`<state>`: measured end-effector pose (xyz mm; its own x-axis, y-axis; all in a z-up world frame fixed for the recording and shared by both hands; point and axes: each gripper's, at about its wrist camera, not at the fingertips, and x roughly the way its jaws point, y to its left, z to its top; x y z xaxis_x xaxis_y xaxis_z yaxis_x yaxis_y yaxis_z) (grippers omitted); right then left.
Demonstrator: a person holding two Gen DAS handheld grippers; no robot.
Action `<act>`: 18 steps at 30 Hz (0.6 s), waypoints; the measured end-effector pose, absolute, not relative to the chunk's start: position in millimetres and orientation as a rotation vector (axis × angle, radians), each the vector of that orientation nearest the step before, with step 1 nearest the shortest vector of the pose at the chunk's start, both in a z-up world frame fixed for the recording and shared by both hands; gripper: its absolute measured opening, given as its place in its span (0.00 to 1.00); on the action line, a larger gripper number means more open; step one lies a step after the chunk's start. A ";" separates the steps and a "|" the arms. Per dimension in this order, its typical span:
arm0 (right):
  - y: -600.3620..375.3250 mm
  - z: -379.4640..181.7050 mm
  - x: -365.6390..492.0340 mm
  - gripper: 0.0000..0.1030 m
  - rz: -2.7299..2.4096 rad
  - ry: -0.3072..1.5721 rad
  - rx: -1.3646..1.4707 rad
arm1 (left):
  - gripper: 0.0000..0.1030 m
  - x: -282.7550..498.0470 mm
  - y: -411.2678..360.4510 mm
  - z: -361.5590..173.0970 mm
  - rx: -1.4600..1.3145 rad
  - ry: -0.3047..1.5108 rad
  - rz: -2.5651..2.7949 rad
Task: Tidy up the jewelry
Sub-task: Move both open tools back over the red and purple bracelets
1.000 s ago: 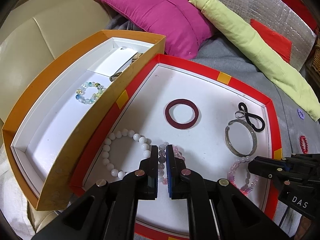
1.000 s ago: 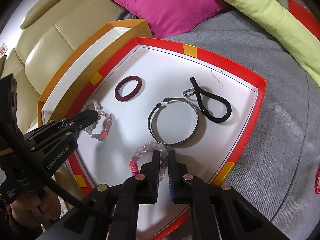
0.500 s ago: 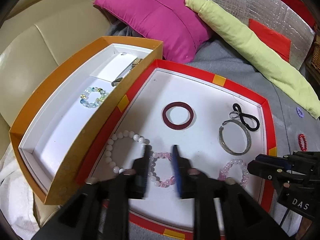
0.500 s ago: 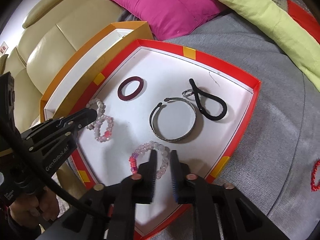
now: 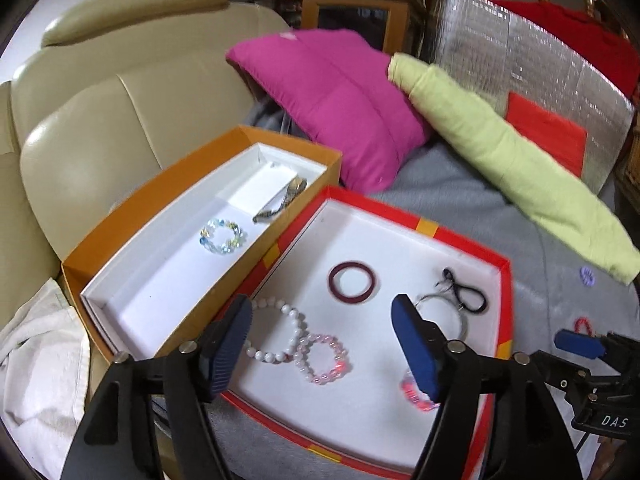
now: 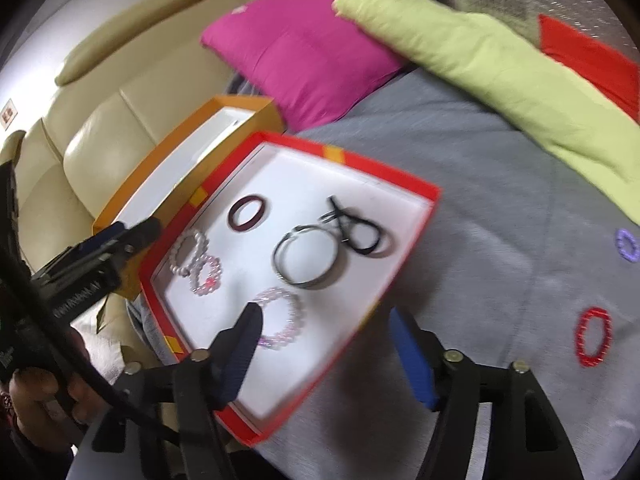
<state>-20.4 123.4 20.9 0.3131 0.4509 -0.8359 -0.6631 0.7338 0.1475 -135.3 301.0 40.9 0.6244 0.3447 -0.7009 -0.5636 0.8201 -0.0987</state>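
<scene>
Right now your left claw (image 5: 322, 342) hangs above the near side of the red tray (image 5: 505, 292), its jaws opening wide with nothing pinched between them; the pink bead bracelet (image 5: 322, 358) lies flat on the tray floor below the gap, touching the white bead bracelet (image 5: 276, 330) beside it. Your right claw (image 6: 326, 354) is opening too and grips nothing: its left finger hangs over the pale lilac bracelet (image 6: 280, 322) near the tray's front edge, its right finger out over the grey blanket (image 6: 460, 184).

Further out in the tray sit the maroon ring (image 5: 352, 282), the silver bangle (image 6: 304, 258) and the black hair tie (image 6: 360, 232), the last two touching. The orange box (image 5: 168, 184) stands tight against the tray's left wall and holds a blue-green bead bracelet (image 5: 223, 236). A red bracelet (image 6: 593, 336) and a purple one (image 6: 628, 244) lie loose on the blanket, outside any container.

Watch these, as I judge it:
- The pink and white bracelets touch, so a low pinch could snag both and drag one along.
- The tray rests on soft bedding, so pressing its rim may tip it and slide everything.
- Both views are blurred, so aiming while you move risks a missed grab.
- Your two claws work close together over the tray's near corner and could collide.
</scene>
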 end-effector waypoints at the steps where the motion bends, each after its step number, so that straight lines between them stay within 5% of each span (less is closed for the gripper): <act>1: 114.6 23.7 -18.3 0.73 0.730 1.002 -0.233 | 0.74 -135.4 297.4 44.3 -0.329 0.715 0.533; 18: -134.2 2.6 6.8 0.78 0.432 0.965 -0.002 | 0.79 -57.6 96.2 38.6 -0.137 0.786 0.248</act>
<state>6.8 -134.2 2.6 0.4913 0.3550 -0.7953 -0.3565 0.9151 0.1882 -57.6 96.2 38.6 0.6797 0.1691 -0.7137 -0.2706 0.9622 -0.0297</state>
